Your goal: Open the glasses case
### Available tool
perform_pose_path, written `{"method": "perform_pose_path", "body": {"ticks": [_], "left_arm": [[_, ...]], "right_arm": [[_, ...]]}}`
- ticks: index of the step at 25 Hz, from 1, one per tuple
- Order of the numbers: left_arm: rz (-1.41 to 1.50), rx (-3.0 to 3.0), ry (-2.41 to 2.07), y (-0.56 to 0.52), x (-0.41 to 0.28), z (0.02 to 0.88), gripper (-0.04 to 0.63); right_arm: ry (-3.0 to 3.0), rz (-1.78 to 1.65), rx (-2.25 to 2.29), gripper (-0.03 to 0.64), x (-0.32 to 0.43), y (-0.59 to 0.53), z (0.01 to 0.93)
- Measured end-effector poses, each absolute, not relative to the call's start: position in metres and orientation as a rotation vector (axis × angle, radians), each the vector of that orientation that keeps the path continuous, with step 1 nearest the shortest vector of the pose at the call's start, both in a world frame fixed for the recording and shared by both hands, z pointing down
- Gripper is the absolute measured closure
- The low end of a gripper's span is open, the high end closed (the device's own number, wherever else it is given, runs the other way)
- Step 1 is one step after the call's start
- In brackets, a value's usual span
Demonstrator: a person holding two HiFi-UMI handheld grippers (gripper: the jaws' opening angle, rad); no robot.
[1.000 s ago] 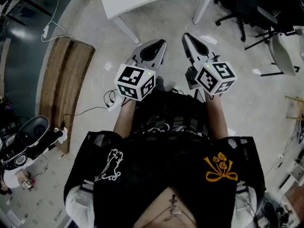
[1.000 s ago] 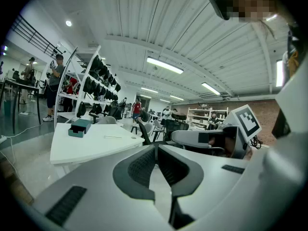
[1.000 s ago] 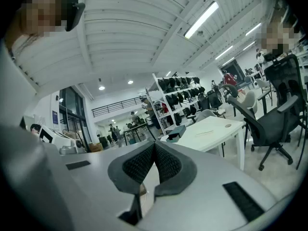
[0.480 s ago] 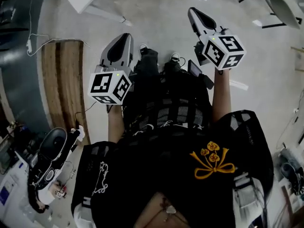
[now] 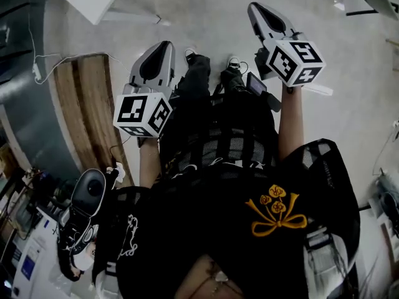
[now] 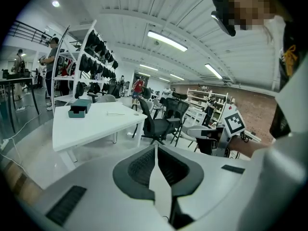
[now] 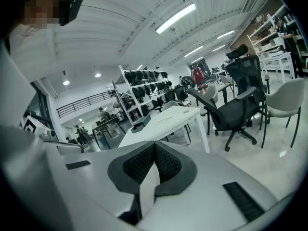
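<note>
Holds left gripper (image 6: 155, 148) low ahead of body over grey floor (image 5: 206, 17), jaws pressed together, nothing between. Holds right gripper (image 7: 154, 144) alongside, well apart from left, jaws likewise together, nothing between. Points both toward white table (image 6: 96, 125). Shows glasses case (image 6: 79, 109), teal and boxy, on that table near far left corner, well apart from both grippers. Shows 1 black office chair (image 6: 161, 121) just beside table's right corner, and 2 shoes (image 5: 190, 56) between grippers in head view.
</note>
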State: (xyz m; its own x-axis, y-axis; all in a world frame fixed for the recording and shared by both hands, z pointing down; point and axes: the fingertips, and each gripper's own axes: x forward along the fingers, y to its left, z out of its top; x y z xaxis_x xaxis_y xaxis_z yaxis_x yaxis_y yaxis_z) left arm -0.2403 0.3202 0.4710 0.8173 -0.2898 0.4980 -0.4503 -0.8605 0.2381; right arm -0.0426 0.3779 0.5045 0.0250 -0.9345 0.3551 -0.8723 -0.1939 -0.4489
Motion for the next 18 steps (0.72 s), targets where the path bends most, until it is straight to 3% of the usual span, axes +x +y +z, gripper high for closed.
{"method": "perform_pose_path", "body": {"ticks": [18], "left_arm": [[0.65, 2.66, -0.57, 0.311, -0.229, 0.455, 0.561]], "right_arm": [[1.932, -0.88, -2.173, 0.604, -0.032, 0.369, 0.488]]}}
